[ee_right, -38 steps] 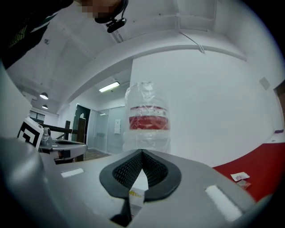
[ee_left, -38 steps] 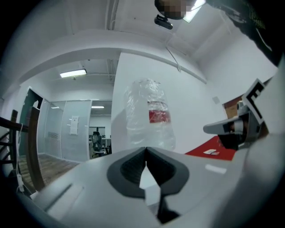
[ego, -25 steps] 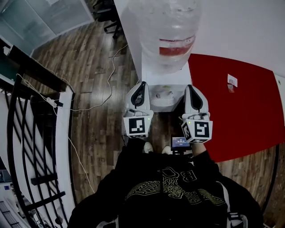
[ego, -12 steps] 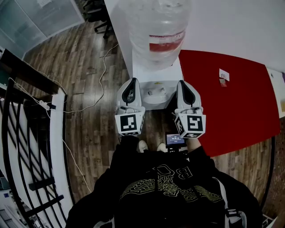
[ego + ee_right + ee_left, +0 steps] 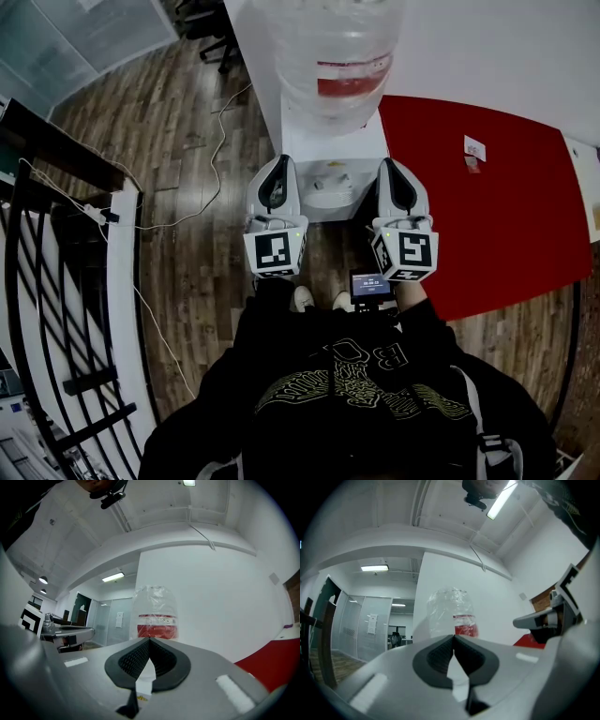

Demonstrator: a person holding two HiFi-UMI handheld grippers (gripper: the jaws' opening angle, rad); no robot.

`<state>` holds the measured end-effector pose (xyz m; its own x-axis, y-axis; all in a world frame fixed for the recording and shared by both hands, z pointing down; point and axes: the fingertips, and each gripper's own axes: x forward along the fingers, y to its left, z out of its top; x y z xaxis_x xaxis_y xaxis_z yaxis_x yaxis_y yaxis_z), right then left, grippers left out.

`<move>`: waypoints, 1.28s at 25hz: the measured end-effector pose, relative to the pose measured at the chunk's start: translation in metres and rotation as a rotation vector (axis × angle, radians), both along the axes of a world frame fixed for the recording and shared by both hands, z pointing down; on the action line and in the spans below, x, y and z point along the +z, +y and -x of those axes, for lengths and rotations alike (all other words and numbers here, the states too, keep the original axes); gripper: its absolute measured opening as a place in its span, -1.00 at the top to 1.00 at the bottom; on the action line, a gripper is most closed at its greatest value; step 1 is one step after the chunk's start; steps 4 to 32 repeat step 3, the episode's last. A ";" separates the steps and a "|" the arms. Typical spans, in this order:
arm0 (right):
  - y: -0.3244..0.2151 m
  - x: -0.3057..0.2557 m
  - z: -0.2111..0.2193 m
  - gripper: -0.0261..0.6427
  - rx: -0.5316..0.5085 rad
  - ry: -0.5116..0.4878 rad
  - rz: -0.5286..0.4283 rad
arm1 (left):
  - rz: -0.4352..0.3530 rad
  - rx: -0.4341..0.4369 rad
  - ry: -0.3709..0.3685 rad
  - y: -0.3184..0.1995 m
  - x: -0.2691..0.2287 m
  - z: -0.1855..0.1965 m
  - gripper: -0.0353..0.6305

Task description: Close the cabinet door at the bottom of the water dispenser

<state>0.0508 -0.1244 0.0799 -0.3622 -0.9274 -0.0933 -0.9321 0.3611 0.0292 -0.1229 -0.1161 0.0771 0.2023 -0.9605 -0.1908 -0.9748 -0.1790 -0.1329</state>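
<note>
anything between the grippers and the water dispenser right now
Nothing visible. The left gripper and right gripper are side by side, shut and empty, in front of the water dispenser, with only air ahead toward its bottle. The cabinet door is out of sight in every view, so its path cannot be judged.

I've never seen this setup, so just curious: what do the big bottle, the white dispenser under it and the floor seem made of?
Bottle: probably clear plastic, see-through with glossy highlights and a red label.
Dispenser: smooth white plastic or painted metal; unclear which.
Floor: brown wood or wood-look planks, showing seams and grain.
</note>
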 end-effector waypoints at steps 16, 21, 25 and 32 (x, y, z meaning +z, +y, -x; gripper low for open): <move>-0.004 -0.004 0.000 0.93 0.002 0.004 -0.014 | -0.010 0.001 0.003 -0.004 -0.002 -0.001 0.88; -0.004 -0.004 0.000 0.93 0.002 0.004 -0.014 | -0.010 0.001 0.003 -0.004 -0.002 -0.001 0.88; -0.004 -0.004 0.000 0.93 0.002 0.004 -0.014 | -0.010 0.001 0.003 -0.004 -0.002 -0.001 0.88; -0.004 -0.004 0.000 0.93 0.002 0.004 -0.014 | -0.010 0.001 0.003 -0.004 -0.002 -0.001 0.88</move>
